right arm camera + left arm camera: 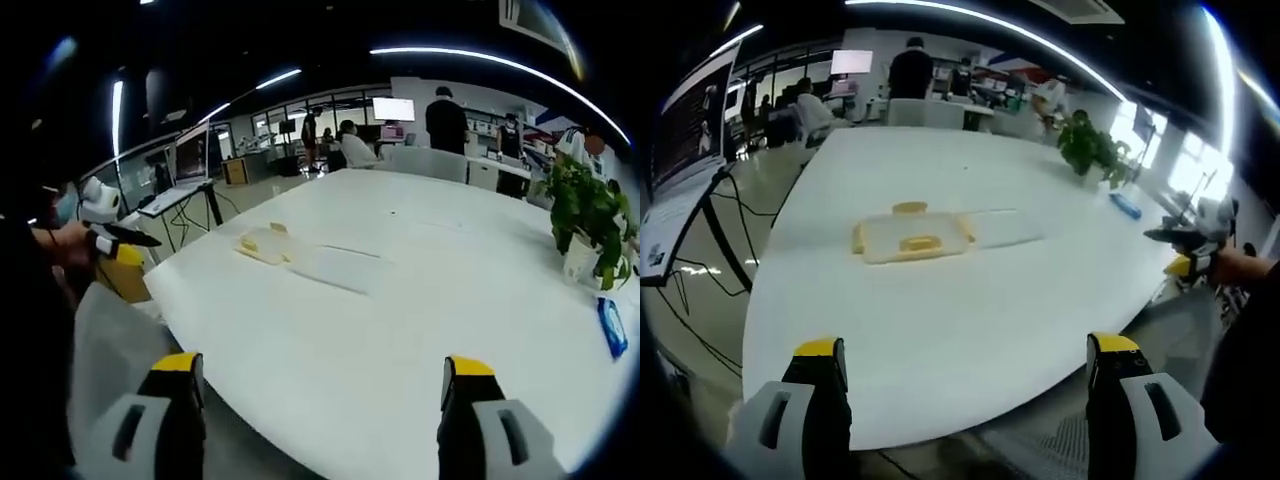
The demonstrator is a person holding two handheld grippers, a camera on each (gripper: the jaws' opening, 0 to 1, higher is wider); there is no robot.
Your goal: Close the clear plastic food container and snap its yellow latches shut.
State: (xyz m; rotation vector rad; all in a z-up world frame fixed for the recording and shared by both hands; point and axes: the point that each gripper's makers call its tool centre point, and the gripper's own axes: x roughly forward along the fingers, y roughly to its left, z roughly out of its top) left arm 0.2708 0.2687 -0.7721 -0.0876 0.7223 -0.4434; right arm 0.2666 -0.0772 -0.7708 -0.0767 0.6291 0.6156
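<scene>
on the white table [940, 340], clear container [912, 238] with yellow latches lying open, lid [1005, 226] flat beside it, well apart from both grippers, left gripper [965, 375] jaws spread wide, right gripper [318, 395] jaws spread wide, potted plant [588, 215] near far edge

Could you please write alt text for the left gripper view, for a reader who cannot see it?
A clear plastic food container with yellow latches lies on a large white table, its clear lid open flat beside it. The left gripper is held at the near table edge, jaws wide apart and empty. A potted plant stands at the far right.
</scene>
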